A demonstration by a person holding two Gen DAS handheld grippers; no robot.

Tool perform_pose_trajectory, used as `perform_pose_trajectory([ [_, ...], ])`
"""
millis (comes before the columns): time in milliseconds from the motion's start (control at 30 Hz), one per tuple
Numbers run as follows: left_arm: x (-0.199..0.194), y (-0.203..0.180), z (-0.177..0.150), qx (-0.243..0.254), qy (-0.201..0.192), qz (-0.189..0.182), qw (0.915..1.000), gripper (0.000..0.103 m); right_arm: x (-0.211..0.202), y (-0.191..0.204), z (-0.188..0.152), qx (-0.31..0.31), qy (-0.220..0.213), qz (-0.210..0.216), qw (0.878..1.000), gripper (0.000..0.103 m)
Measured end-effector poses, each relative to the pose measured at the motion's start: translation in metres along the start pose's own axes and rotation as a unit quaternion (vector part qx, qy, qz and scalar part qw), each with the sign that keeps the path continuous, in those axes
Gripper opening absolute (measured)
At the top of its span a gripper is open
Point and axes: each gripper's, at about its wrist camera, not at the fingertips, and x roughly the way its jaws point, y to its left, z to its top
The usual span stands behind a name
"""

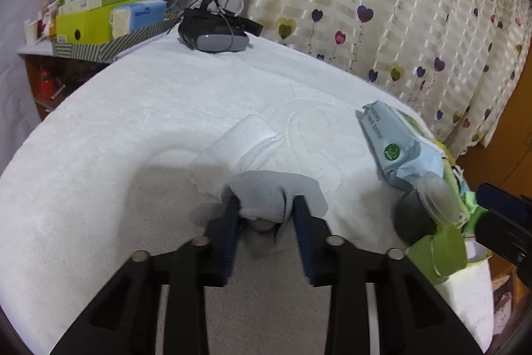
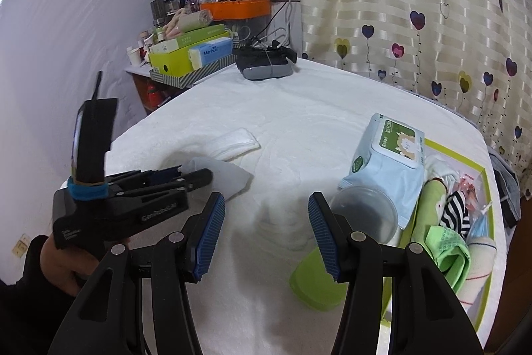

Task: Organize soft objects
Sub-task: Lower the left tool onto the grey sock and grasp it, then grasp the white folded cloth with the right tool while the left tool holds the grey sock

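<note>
A: What is the left gripper doing?

B: It pinches a grey sock. The sock is bunched up between the two blue pads, and both pads press on it. The rest of the sock lies on the white blanket just past the fingertips.

A: Is there anything next to the sock?

B: Yes. A white folded cloth lies on the blanket right behind it. They look like they touch, but I cannot tell for sure.

A: And the right gripper?

B: It is spread wide. Nothing sits between its pads. Only the blanket shows in the gap.

A: Can you see the left gripper from the right one?

B: Yes, it is off to the left side, and a hand in a dark sleeve holds it. The grey sock sticks out past its tip.

A: What is on the right side of the bed?

B: A light blue pack of wipes and a clear round lid just beside it. A green cup lies on its side near the right pad. Past them is a flat bag with a green edge, and socks lie on it: a green one and a black and white striped one.

A: And far away?

B: A grey headset rests at the far end of the blanket. Behind it hangs a curtain with hearts.
</note>
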Motion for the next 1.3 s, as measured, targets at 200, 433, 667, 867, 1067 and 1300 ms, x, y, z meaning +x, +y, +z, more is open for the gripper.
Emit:
perform_pose_trajectory([
  [200,-0.017,0.007,-0.006,-0.009,-0.010,-0.024,0.9996,0.018,0.002,0.002,0.005,-0.002,-0.002,0.000,1.000,0.053],
  [433,-0.049,0.023,-0.010,-0.021,-0.038,-0.016,0.9989,0.017,0.018,0.017,0.019,-0.004,-0.002,0.013,1.000,0.053],
  [667,-0.067,0.059,-0.006,-0.051,-0.063,0.032,0.9962,0.017,0.066,0.040,0.034,0.003,0.027,0.049,0.998,0.053],
  [867,-0.069,0.088,-0.005,-0.076,-0.068,0.057,0.9931,0.017,0.119,0.050,0.042,0.035,0.070,0.066,0.995,0.054],
  [1067,-0.071,0.106,-0.003,-0.087,-0.074,0.069,0.9910,0.017,0.161,0.047,0.046,0.090,0.100,0.056,0.989,0.054],
  [1300,-0.070,0.120,-0.004,-0.099,-0.074,0.072,0.9898,0.017,0.188,0.049,0.050,0.114,0.109,0.027,0.987,0.055],
])
